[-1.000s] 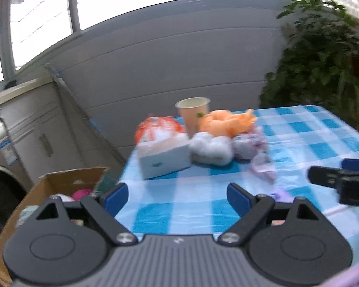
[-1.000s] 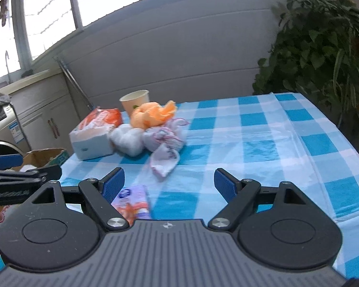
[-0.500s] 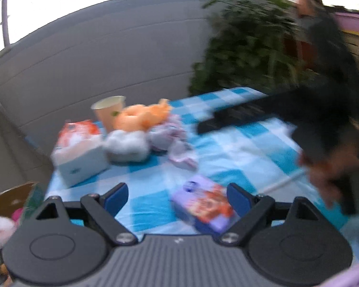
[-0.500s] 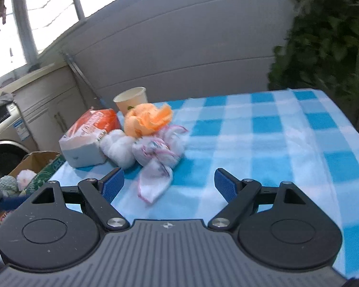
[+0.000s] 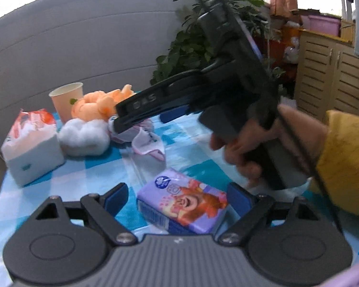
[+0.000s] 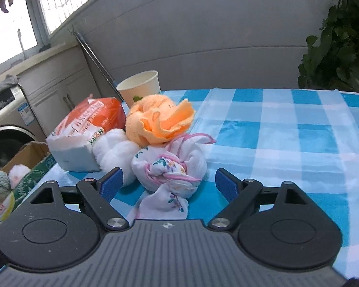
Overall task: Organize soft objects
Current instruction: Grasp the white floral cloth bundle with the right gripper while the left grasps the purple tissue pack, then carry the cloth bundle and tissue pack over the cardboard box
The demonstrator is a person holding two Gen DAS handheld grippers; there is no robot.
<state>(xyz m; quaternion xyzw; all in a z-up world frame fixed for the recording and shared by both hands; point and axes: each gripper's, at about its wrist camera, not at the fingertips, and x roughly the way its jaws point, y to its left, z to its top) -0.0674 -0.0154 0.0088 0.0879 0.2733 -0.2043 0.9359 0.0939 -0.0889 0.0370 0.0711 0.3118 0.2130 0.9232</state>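
My left gripper (image 5: 178,197) is open, its jaws standing either side of a purple tissue pack (image 5: 182,202) lying on the checked tablecloth. My right gripper (image 6: 168,184) is open, its jaws either side of a knotted white floral cloth (image 6: 170,169); it also shows in the left wrist view (image 5: 141,119), reaching over that cloth (image 5: 146,141). Behind the cloth lie an orange towel (image 6: 155,119), a white fluffy ball (image 6: 114,147) and an orange-and-white tissue pack (image 6: 83,131).
A paper cup (image 6: 140,87) stands behind the pile. A cardboard box (image 6: 14,177) with plush items sits below the table's left edge, by a washing machine (image 6: 4,119). A potted plant (image 6: 342,43) stands at the far right. The blue checked tablecloth (image 6: 287,131) stretches to the right.
My left gripper swung right and closed in on the purple tissue pack. My right gripper moved forward and left until the knotted cloth came between its jaws.
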